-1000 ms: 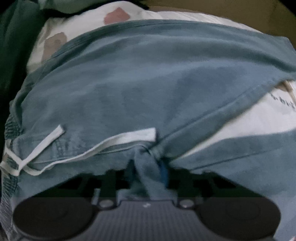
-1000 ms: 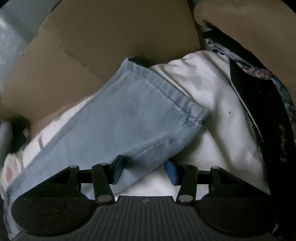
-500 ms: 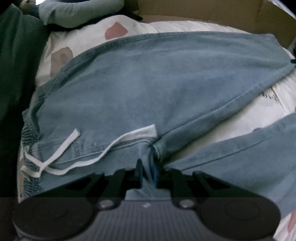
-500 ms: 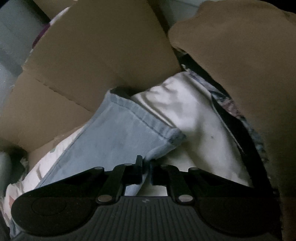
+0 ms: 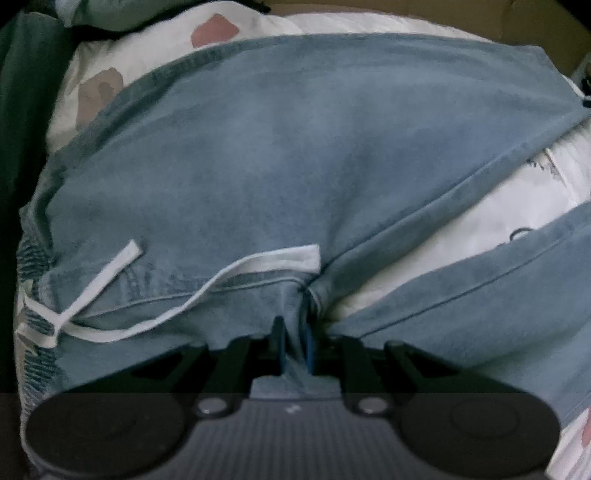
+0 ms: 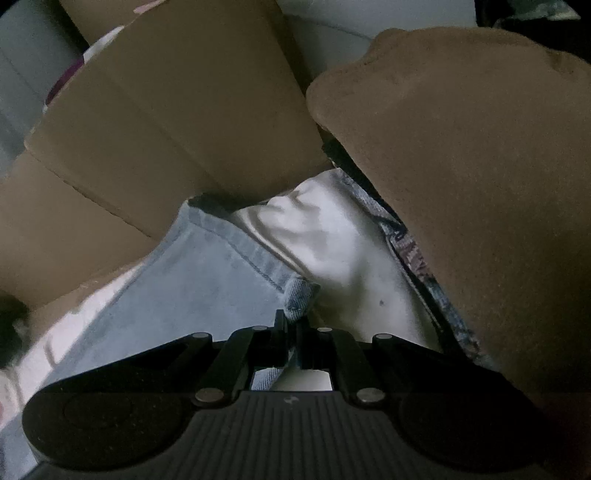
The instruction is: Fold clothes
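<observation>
Light blue denim trousers (image 5: 295, 147) lie spread on a white patterned bedsheet (image 5: 461, 229), with a white drawstring (image 5: 110, 273) at the waistband on the left. My left gripper (image 5: 294, 341) is shut on a pinch of denim at the crotch seam, where the two legs part. In the right wrist view, one trouser leg (image 6: 192, 295) runs to its stitched hem. My right gripper (image 6: 293, 325) is shut on the corner of that hem (image 6: 301, 295), which bunches up between the pads.
Brown cardboard flaps (image 6: 166, 122) stand behind the hem. A brown blanket (image 6: 480, 184) bulges at the right, over a dark patterned cloth (image 6: 410, 254). A dark green fabric (image 5: 22, 129) borders the bed at the left, and a pale blue garment (image 5: 103, 18) lies at the top left.
The right gripper's jaws closed from wide open onto the hem corner and lifted it slightly. The left gripper kept its pinch on the crotch seam and shifted a little over the trousers.
</observation>
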A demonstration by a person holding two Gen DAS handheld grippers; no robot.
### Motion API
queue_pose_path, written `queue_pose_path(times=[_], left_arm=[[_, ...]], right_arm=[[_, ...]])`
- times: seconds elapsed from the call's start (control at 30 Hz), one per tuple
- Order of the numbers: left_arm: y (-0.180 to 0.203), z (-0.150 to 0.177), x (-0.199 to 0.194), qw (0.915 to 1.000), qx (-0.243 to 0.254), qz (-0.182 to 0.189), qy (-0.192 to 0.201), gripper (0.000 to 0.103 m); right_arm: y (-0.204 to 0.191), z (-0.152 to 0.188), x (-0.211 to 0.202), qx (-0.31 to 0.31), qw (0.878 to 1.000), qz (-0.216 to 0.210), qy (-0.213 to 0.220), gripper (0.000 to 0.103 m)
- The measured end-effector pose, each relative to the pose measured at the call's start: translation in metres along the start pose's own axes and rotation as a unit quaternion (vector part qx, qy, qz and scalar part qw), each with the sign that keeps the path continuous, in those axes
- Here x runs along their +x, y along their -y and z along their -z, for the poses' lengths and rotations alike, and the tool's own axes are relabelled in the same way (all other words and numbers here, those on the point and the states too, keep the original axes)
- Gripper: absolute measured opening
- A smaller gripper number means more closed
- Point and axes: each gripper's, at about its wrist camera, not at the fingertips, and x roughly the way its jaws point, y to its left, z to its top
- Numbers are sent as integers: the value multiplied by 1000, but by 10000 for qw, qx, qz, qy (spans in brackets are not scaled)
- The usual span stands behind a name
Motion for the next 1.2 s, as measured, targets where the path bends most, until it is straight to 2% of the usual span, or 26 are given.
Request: queue_pose_path(times=[0.17,0.27,0.3,0.37,0.4,0.43,0.5,0.67,0.9,1.07,1.2], left_arm=[[-17,4,19,9986,-402,321,95,17],[-26,5,12,9967,-613,494,187,21],[-29,6,9,9960,-668,544,217,26],[-34,8,-1,9947,-790,591,277,36],[-35,8,-9,9946,-802,573,314,44],[-37,9,-17,9946,-808,540,365,49],[-47,12,-34,9943,-829,424,520,50],[-78,26,-87,9878,-1309,263,799,50],[-112,44,-159,9735,-1969,-10,1163,50],[-135,54,-212,9639,-2265,-197,1384,51],[-148,59,-249,9590,-2390,-237,1505,55]], right_arm=[[-4,4,10,-281,9993,211,-89,4],[-7,2,8,-351,9990,256,-126,13],[-8,1,3,-340,9992,192,-97,14],[-11,0,-9,-315,9995,27,-45,26],[-14,0,-16,-350,9994,-17,-9,40],[-16,1,-24,-385,9992,-62,26,44],[-18,0,-39,-420,9989,-198,3,44],[-14,-12,-82,-335,9974,-622,-130,44],[-5,-44,-151,-656,9929,-990,-100,49],[15,-60,-205,-834,9890,-1220,-100,49],[37,-59,-242,-935,9873,-1269,-197,49]])
